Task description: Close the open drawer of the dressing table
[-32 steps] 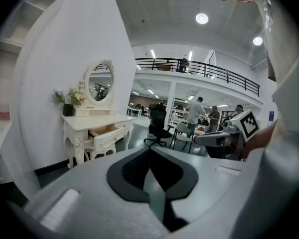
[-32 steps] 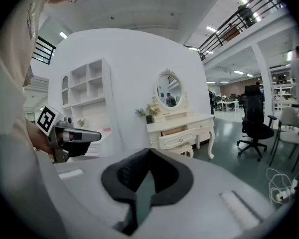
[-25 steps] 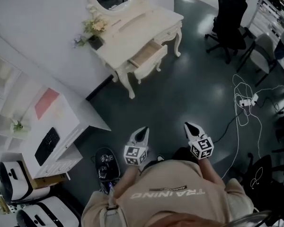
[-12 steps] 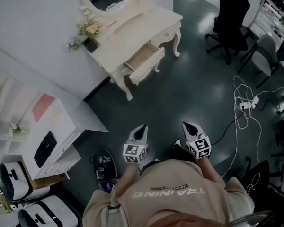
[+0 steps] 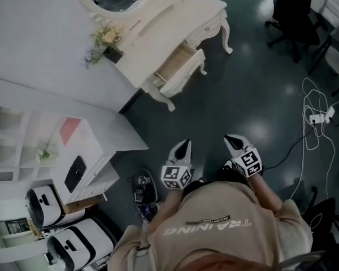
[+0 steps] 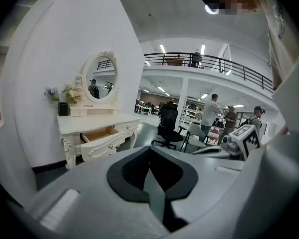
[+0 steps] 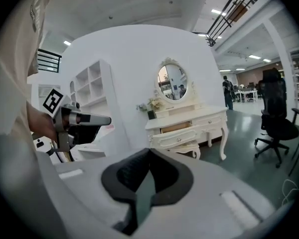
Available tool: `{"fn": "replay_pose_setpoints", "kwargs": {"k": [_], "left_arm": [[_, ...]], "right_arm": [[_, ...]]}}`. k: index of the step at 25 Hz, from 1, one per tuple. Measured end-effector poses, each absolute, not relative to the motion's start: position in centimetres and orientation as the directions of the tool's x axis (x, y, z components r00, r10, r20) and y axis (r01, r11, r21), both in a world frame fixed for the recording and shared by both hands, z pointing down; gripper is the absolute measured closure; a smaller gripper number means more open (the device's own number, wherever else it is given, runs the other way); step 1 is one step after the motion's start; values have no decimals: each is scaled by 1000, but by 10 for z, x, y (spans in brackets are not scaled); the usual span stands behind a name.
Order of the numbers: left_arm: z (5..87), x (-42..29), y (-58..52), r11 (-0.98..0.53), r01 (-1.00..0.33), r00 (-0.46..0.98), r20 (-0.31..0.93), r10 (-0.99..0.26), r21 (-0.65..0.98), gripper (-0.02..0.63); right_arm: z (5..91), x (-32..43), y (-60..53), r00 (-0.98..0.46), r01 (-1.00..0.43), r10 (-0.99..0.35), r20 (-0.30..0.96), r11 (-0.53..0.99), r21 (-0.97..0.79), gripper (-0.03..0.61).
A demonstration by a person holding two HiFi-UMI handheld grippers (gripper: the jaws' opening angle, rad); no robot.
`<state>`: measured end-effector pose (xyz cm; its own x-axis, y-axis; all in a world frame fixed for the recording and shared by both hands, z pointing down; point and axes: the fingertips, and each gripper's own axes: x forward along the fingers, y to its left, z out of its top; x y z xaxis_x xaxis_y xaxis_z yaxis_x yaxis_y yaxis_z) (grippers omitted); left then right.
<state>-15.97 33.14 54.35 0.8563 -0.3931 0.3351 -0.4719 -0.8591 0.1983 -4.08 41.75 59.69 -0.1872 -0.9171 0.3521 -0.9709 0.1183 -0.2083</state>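
The cream dressing table (image 5: 183, 16) with an oval mirror stands against the wall, far ahead of me. Its drawer (image 5: 178, 65) is pulled out and shows a wooden inside. My left gripper (image 5: 184, 144) and right gripper (image 5: 231, 140) are held side by side close to my body, both shut and empty, well short of the table. In the left gripper view the open drawer (image 6: 102, 137) lies left of the shut jaws, with the right gripper (image 6: 239, 141) beside them. The right gripper view has the drawer (image 7: 182, 132) straight ahead and the left gripper (image 7: 77, 119) at left.
A vase of flowers (image 5: 107, 41) sits on the table's left end. A black office chair (image 5: 296, 10) stands to the right, with cables and a power strip (image 5: 319, 117) on the floor. At left stands a white shelf desk (image 5: 96, 151), with a small dark device (image 5: 141, 188) on the floor beside it. People (image 6: 209, 116) stand far off.
The head view has swung, so the dressing table sits a bit further right and the shelf desk shows more. Both grippers stay shut in front of my body.
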Motion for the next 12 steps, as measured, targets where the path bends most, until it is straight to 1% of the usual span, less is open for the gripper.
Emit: {"fn": "replay_pose_setpoints", "kwargs": {"k": [4,12], "left_arm": [[542,-131,332,-875,-449,862,348,-369,183,606],[565,-123,283,-856,-467,852,372,-369,220,606]], "right_arm": [[600,-16,403,-207,-967,-915,347,137,-214,574],[623,-3,375,-205,-968,-894,398,124,-219,574]]}}
